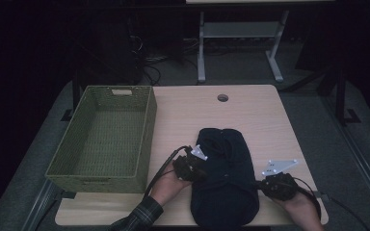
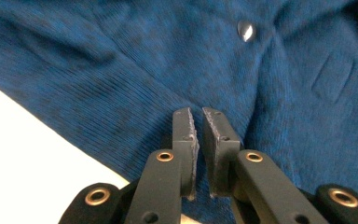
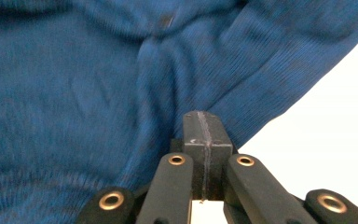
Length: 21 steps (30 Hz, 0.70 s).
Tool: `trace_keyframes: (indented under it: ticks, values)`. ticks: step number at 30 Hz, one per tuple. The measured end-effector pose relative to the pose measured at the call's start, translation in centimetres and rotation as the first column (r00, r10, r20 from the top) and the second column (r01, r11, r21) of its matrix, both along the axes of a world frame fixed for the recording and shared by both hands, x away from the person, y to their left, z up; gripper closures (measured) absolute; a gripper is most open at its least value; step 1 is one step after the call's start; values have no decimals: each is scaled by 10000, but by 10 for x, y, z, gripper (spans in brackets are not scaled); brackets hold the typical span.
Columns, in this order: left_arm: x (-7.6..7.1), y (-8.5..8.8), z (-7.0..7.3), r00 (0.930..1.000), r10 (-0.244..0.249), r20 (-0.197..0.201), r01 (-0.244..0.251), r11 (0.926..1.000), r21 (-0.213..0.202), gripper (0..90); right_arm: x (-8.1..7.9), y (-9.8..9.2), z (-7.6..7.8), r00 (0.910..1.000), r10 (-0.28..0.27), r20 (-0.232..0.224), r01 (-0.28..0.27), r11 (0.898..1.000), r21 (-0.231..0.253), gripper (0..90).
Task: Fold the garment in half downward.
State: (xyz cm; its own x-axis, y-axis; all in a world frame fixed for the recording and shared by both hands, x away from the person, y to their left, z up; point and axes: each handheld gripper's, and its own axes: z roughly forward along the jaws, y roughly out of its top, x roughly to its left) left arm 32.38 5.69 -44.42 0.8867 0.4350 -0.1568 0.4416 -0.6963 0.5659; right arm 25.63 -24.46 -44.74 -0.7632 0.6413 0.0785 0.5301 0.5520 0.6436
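Sweater (image 1: 225, 180), dark blue knit, lies folded at lower centre of the table (image 1: 250, 113). Green basket (image 1: 103, 137) waits left, likely its destination. Left gripper (image 1: 200, 168) nearly shut, holding nothing; right gripper (image 1: 265, 185) fully shut, both flanking to tidy the fold. Dim room behind.

I see a light wooden table (image 1: 260, 115) with a round cable hole (image 1: 222, 97) near its far edge. On its left side sits a green woven basket (image 1: 147, 139), reaching the left edge. A dark blue knitted garment (image 1: 224, 192) lies folded toward the near edge, right of centre.
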Motion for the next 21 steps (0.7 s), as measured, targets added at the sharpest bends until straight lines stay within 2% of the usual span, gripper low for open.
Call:
trace_keyframes:
  ticks: [4,6,8,11,13,15,17,19,21]
  values:
    - [11,3,6,9990,365,250,-367,9993,72,879,20,-3,10,9988,-423,241,411,9980,483,900]
    - [17,4,9,9973,595,436,-601,9981,125,894,33,-2,14,9973,-619,392,602,9972,442,900]
    - [25,6,12,9942,785,740,-816,9959,391,896,46,-3,17,9953,-835,484,812,9955,489,900]
    - [39,6,13,9896,1138,875,-1172,9925,350,896,65,-3,17,9916,-1141,614,1107,9922,573,900]
    - [48,3,11,9881,1264,871,-1296,9910,329,895,78,-2,14,9904,-1303,469,1276,9902,568,900]
    - [55,-1,7,9876,1323,847,-1355,9902,329,895,90,-1,10,9883,-1430,527,1405,9889,492,900]
    - [62,-6,0,9870,1406,773,-1431,9893,270,890,100,2,3,9881,-1521,242,1504,9867,613,900]
    - [66,-9,-5,9876,1394,716,-1425,9890,404,891,106,5,-6,9888,-1483,170,1477,9885,312,900]
    - [66,-10,-7,9878,1398,683,-1424,9892,349,898,111,7,-14,9885,-1513,-61,1514,9884,134,900]
